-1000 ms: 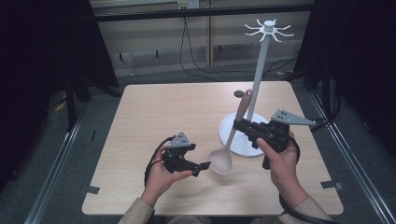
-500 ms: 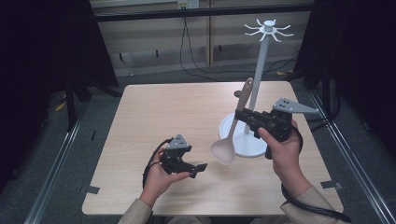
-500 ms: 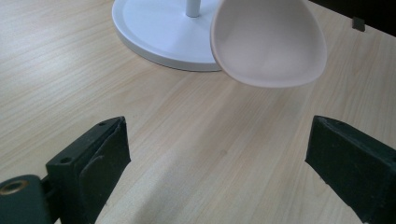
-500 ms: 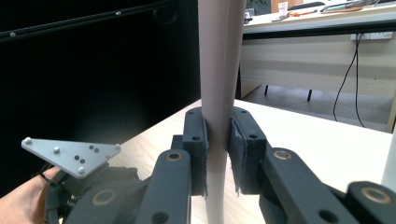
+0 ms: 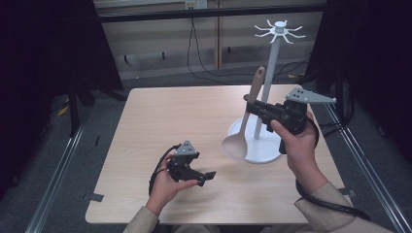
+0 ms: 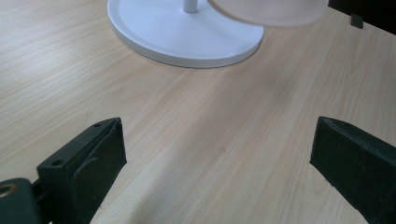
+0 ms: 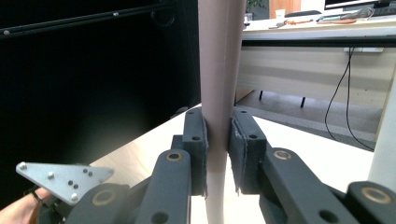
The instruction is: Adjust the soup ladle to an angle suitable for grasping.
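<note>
Now the right gripper (image 5: 251,108) pinches the spoon (image 5: 243,127) by its handle, jaws pressed tight on the shaft, bowl hanging low over the stand's (image 5: 268,92) white base. Held nearly upright beside the pole, the handle's top seems readied for one of the hooks (image 5: 279,31) above, though whether it has a hanging hole cannot be told. The left gripper (image 5: 208,176) rests low over the table (image 5: 160,121), its jaws just opened wide with nothing between them, well clear of the lift.
</note>
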Demonstrator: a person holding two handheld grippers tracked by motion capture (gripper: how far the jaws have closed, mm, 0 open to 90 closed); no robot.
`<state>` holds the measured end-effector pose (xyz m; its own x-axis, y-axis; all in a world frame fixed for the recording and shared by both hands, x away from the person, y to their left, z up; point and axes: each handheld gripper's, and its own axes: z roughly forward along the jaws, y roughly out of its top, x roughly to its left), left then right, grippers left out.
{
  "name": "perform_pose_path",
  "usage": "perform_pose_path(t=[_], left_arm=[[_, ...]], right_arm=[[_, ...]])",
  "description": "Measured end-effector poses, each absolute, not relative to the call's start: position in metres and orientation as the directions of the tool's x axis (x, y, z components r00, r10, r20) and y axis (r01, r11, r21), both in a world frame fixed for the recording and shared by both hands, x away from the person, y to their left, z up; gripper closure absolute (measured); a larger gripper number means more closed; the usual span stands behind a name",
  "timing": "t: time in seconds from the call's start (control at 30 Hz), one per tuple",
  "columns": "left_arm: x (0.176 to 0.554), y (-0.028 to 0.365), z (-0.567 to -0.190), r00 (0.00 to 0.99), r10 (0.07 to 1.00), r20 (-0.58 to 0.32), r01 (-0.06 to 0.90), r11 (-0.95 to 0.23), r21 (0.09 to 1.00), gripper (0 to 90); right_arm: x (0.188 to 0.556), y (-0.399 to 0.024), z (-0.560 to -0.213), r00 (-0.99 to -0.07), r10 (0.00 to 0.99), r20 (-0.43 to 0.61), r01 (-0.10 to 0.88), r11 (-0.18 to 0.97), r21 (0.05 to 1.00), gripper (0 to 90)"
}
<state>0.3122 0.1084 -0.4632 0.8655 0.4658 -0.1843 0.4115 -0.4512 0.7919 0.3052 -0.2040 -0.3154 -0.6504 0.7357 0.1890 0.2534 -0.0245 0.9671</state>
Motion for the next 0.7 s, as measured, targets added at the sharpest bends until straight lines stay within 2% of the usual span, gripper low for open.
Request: perform_pose_path(t=[0.3, 0.7], left_arm=[[0.313, 0.111, -0.464, 0.867, 0.452, -0.208, 0.422, -0.445, 0.79, 2.2], [0.313, 0.112, -0.464, 0.868, 0.457, -0.194, 0.418, -0.459, 0.784, 2.2]], right_arm=[[0.311, -0.204, -0.298, -0.657, 0.734, 0.17, 0.235, -0.015, 0.972, 78.1], [0.316, -0.211, -0.282, -0.645, 0.746, 0.166, 0.228, -0.019, 0.973, 78.1]])
